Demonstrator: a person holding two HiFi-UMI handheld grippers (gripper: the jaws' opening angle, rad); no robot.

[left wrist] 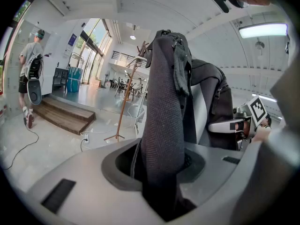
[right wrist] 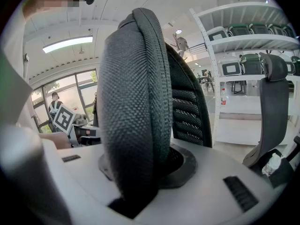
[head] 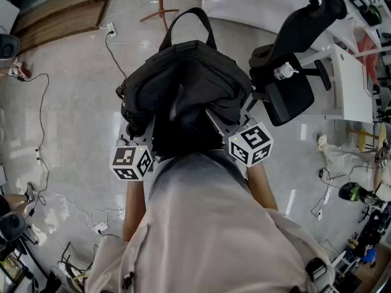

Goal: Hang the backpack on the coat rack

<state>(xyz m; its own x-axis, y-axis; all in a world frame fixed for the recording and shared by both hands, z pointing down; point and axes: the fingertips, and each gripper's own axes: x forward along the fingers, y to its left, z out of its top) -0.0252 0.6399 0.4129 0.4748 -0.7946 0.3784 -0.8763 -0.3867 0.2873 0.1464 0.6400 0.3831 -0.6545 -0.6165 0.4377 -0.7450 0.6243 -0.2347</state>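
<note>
Glossy floor [head: 67, 90] beneath woven black backpack [head: 183, 84]

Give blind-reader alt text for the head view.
A black backpack is held above the floor by the left gripper and right gripper, both clamped on it. A wooden coat rack stands beyond it, an office chair to its right.

A large open workroom, part office and part lab: a pale polished floor [head: 67, 90] is strewn with loose cables [head: 40, 121] and a power strip [head: 110, 28], and a black office chair [head: 292, 93] stands beside a white desk [head: 354, 84]. Tall white shelving [right wrist: 246, 41] lines one wall and strip lights [right wrist: 70, 43] glow overhead. Tall windows [left wrist: 91, 43] rise behind a low wooden platform [left wrist: 63, 116] and a wooden coat rack [left wrist: 125, 102].
</note>
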